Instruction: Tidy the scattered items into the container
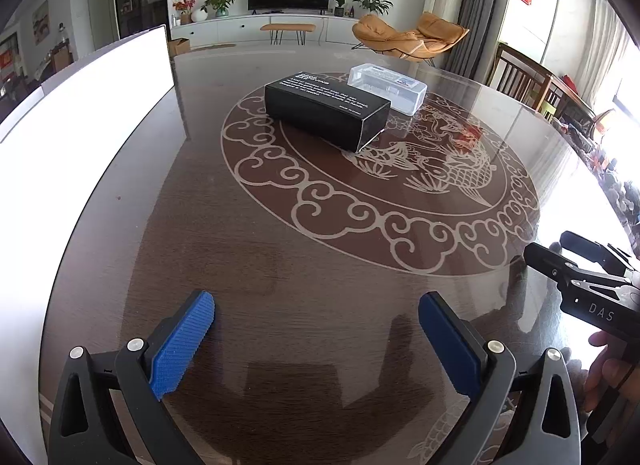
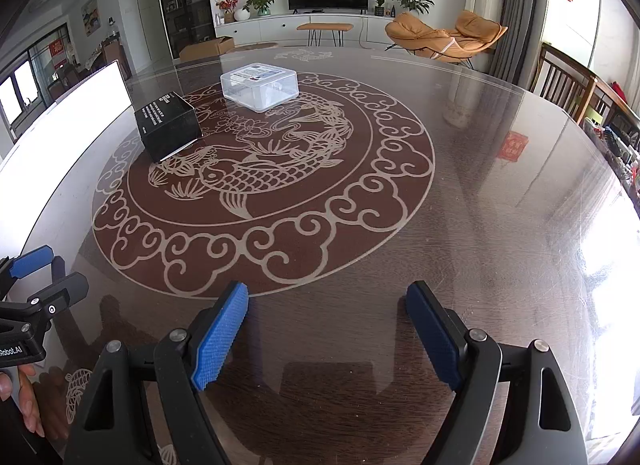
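Observation:
A black box with white print [image 1: 326,110] [image 2: 168,126] lies on the round glass-topped table [image 1: 304,257] [image 2: 460,233], inside the carved fish pattern. Just behind it stands a clear plastic case with a label on its lid [image 1: 387,88] [image 2: 259,85]. My left gripper [image 1: 316,307] hovers open over the near table, nothing between its blue pads. My right gripper [image 2: 326,297] is also open and empty over the near table. Each gripper shows at the other view's edge, the right one [image 1: 580,273] and the left one [image 2: 40,277]. The white container wall [image 1: 80,113] [image 2: 68,121] rises at the left.
Wooden chairs [image 1: 520,77] [image 2: 568,81] stand at the table's far right edge. Beyond the table are a TV console, plants and an orange lounge chair [image 2: 444,39]. A hand [image 2: 24,405] holds the left gripper.

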